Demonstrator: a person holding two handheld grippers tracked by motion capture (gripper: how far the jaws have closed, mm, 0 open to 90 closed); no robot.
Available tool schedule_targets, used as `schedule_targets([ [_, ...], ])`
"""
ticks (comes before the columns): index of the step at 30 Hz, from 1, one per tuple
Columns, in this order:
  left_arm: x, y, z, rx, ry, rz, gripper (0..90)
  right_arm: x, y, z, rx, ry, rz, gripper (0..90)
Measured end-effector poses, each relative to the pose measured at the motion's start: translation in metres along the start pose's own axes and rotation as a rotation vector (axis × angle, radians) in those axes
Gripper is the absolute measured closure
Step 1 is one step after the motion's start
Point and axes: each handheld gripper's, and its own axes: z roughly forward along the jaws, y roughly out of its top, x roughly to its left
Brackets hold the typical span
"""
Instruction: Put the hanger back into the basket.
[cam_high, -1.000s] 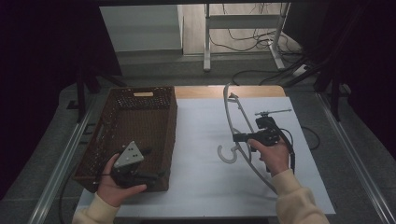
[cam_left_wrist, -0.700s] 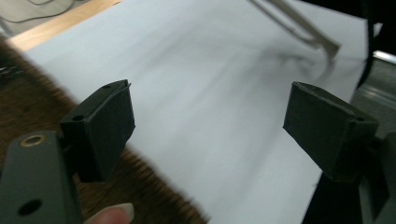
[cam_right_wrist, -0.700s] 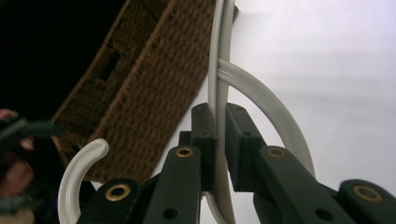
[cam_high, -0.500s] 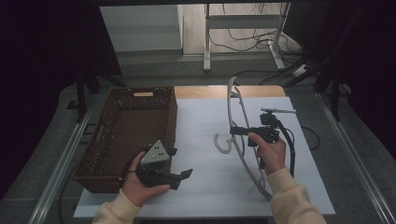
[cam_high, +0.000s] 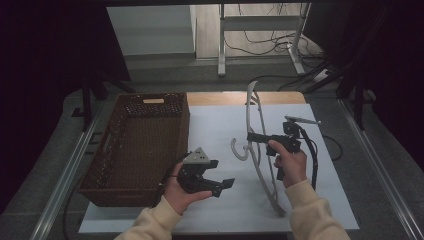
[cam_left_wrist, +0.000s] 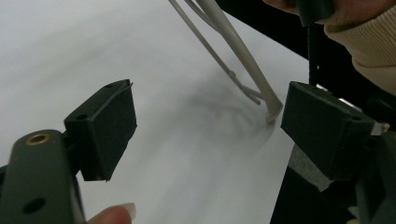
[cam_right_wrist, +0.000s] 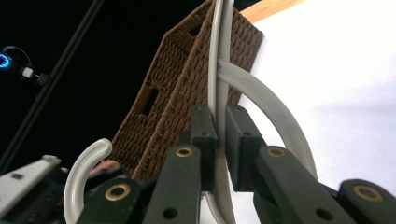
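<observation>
A pale grey plastic clothes hanger (cam_high: 251, 107) stands tilted, its lower end resting on the white table sheet (cam_high: 215, 125). My right gripper (cam_high: 251, 136) is shut on the hanger near its hook (cam_high: 239, 151). In the right gripper view the pads (cam_right_wrist: 205, 140) of my right gripper (cam_right_wrist: 220, 135) pinch the hanger's thin bar (cam_right_wrist: 217, 56), and the hook (cam_right_wrist: 81, 168) curls at lower left. My left gripper (cam_high: 220, 173) is held open over the sheet beside the basket's front right corner, with nothing in it. In the left gripper view my left gripper (cam_left_wrist: 215, 126) points toward the hanger's lower end (cam_left_wrist: 243, 56).
A brown wicker basket (cam_high: 130, 192) takes the table's left side and also shows as the basket (cam_right_wrist: 187, 93) behind the hanger. Metal rails run along both table sides. A table frame and cables lie on the floor beyond the far edge.
My left gripper has moved right, from over the basket's front corner to over the white sheet. The right gripper and hanger have stayed almost where they were.
</observation>
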Motion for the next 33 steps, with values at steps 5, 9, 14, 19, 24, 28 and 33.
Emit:
schedule_targets([
  [5, 0.000, 0.002, 0.017, 0.006, -0.035, -0.013, 19.8, -0.002, 0.000, -0.002, -0.023, 0.020, 0.019, 81.9],
  [9, 0.002, 0.002, 0.027, -0.006, -0.099, -0.022, 22.7, -0.004, 0.000, -0.003, -0.037, 0.030, 0.032, 81.9],
  [14, 0.005, 0.002, 0.043, 0.015, -0.184, 0.015, 26.3, -0.006, -0.001, -0.003, -0.043, 0.049, 0.053, 81.8],
  [19, 0.006, 0.005, 0.058, 0.019, -0.202, -0.005, 29.2, -0.006, -0.002, -0.001, -0.047, 0.061, 0.057, 81.9],
  [24, 0.010, 0.007, 0.076, -0.004, -0.233, -0.053, 35.2, -0.005, -0.003, -0.002, -0.069, 0.088, 0.069, 81.9],
  [28, 0.011, 0.007, 0.087, -0.022, -0.278, -0.083, 47.6, -0.005, -0.005, -0.002, -0.093, 0.115, 0.088, 81.9],
  [33, 0.009, 0.008, 0.091, -0.026, -0.332, -0.084, 69.3, -0.009, -0.006, -0.004, -0.109, 0.141, 0.122, 81.7],
])
